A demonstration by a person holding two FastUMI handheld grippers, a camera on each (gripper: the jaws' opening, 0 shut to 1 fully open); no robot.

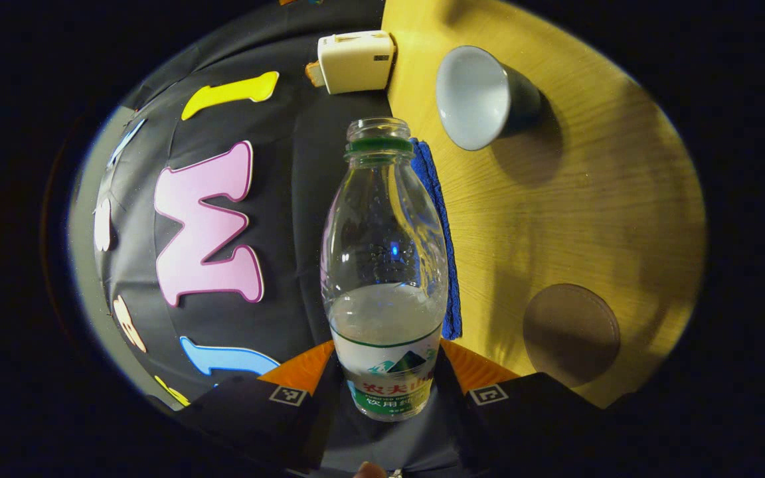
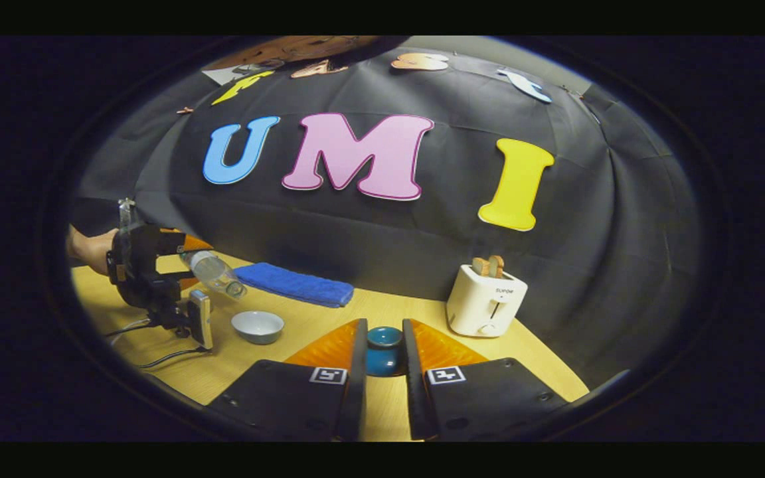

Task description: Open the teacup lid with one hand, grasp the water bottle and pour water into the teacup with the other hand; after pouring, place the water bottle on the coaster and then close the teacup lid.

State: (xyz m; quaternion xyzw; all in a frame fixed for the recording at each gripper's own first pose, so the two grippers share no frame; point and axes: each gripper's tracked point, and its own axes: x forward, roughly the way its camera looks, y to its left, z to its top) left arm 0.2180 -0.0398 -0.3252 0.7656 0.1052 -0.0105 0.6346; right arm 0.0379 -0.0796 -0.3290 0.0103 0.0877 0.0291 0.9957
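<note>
My left gripper (image 1: pixel 386 362) is shut on a clear water bottle (image 1: pixel 382 265) with no cap and a green neck ring; water fills its lower part. The right gripper view shows that gripper (image 2: pixel 157 279), held by a hand, with the bottle (image 2: pixel 213 271) tilted mouth-down toward the open teacup (image 2: pixel 257 326), just above and left of it. No stream is visible. The teacup (image 1: pixel 482 96), pale inside and dark outside, stands on the wooden table (image 1: pixel 555 219). A round brown coaster (image 1: pixel 572 334) lies apart from it. My right gripper (image 2: pixel 384 355) is shut on the blue teacup lid (image 2: pixel 384 346), to the cup's right.
A blue folded cloth (image 2: pixel 293 284) lies along the table's back edge behind the cup. A white toaster (image 2: pixel 485 302) with bread slices stands at the back right. Cables (image 2: pixel 150 342) trail across the table under the left gripper.
</note>
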